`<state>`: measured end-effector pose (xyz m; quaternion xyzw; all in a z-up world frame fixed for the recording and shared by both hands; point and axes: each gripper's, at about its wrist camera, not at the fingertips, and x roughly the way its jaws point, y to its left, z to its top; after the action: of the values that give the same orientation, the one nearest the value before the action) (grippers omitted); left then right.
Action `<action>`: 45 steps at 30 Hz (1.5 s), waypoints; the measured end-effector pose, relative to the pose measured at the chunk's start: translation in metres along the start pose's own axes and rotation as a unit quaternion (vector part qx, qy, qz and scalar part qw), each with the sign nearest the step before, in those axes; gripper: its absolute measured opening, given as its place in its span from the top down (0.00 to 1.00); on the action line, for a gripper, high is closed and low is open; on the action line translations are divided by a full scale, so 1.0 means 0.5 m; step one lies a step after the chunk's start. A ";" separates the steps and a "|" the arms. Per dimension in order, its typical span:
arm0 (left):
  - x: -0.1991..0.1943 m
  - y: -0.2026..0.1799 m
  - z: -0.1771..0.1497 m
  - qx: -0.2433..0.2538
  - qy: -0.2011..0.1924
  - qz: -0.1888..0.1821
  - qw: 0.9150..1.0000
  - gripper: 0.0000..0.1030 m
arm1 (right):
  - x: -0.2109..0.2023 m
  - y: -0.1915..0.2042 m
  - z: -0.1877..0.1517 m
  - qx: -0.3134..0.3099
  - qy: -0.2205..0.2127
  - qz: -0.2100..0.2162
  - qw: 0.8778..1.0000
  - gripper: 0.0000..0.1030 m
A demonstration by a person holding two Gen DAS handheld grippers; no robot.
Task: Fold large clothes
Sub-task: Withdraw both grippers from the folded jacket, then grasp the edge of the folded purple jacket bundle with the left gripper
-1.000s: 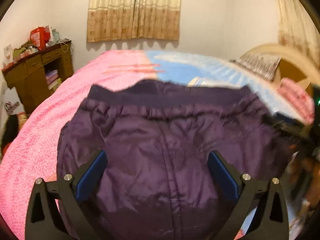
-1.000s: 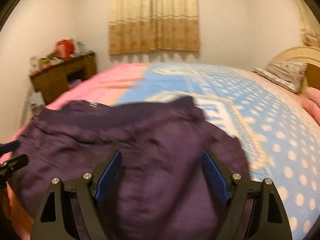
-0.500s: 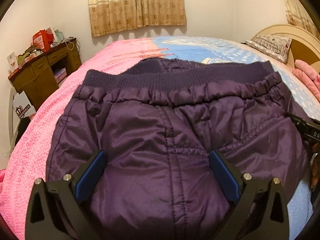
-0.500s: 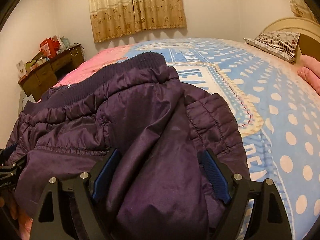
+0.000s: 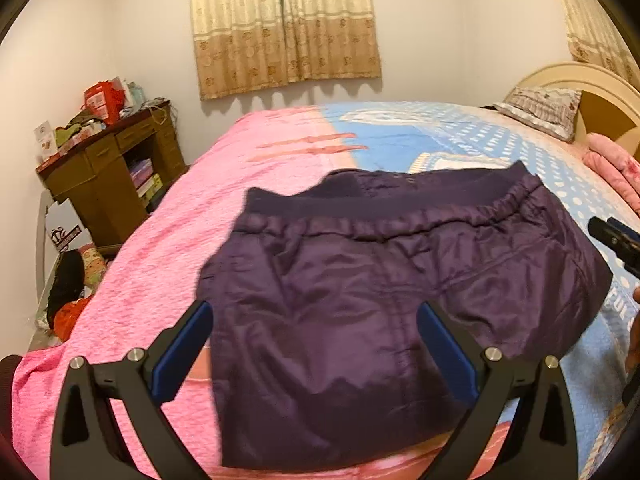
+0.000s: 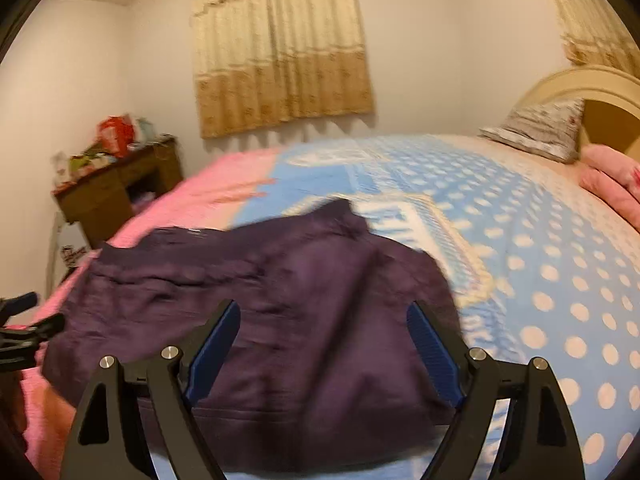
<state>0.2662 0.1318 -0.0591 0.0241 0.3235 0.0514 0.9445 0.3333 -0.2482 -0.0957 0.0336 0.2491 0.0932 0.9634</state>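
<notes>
A folded dark purple padded garment (image 5: 380, 288) with a ribbed band along its far edge lies flat on the bed. It also shows in the right wrist view (image 6: 280, 312), blurred. My left gripper (image 5: 316, 344) is open and empty, raised above the garment's near part. My right gripper (image 6: 324, 348) is open and empty, above the garment's near right part. The right gripper's tip shows at the right edge of the left wrist view (image 5: 616, 236). The left gripper shows at the left edge of the right wrist view (image 6: 24, 328).
The bed has a pink blanket (image 5: 168, 248) on the left and a blue dotted cover (image 6: 560, 260) on the right. A pillow (image 5: 544, 110) and a headboard (image 5: 600, 92) are at the far right. A cluttered wooden desk (image 5: 104, 168) stands left of the bed. Clothes lie on the floor (image 5: 68, 296).
Both grippers have pulled back and up from the garment. It now lies flat on the bed and looks smaller in both views.
</notes>
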 end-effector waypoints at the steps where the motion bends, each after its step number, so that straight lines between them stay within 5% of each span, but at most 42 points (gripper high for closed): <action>1: 0.006 0.011 0.005 -0.007 0.001 0.002 1.000 0.00 | -0.002 0.026 0.003 -0.010 0.002 0.014 1.000 0.17; 11: 0.061 0.115 -0.031 -0.082 0.051 -0.015 0.995 0.00 | 0.064 0.168 -0.024 -0.069 0.028 0.056 0.996 0.17; 22: 0.152 0.210 -0.083 -0.262 0.086 -0.157 0.948 0.00 | 0.127 0.185 -0.083 -0.098 0.079 0.022 0.992 0.14; 33: 0.184 0.199 -0.071 -0.292 0.076 -0.208 0.931 0.01 | 0.120 0.186 -0.092 -0.106 0.076 0.012 0.991 0.14; 42: 0.211 0.191 -0.049 -0.283 0.087 -0.229 0.927 0.01 | 0.120 0.187 -0.092 -0.108 0.075 0.011 0.991 0.14; 44: 0.214 0.194 -0.046 -0.284 0.086 -0.234 0.926 0.06 | 0.120 0.187 -0.092 -0.108 0.075 0.011 0.991 0.14; 45: 0.216 0.194 -0.045 -0.284 0.084 -0.241 0.924 0.18 | 0.120 0.186 -0.092 -0.108 0.075 0.011 0.991 0.14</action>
<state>0.3293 0.2407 -0.1352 -0.3281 0.3699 -0.0859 0.8650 0.3474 -0.1443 -0.1541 -0.0749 0.3089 0.1322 0.9389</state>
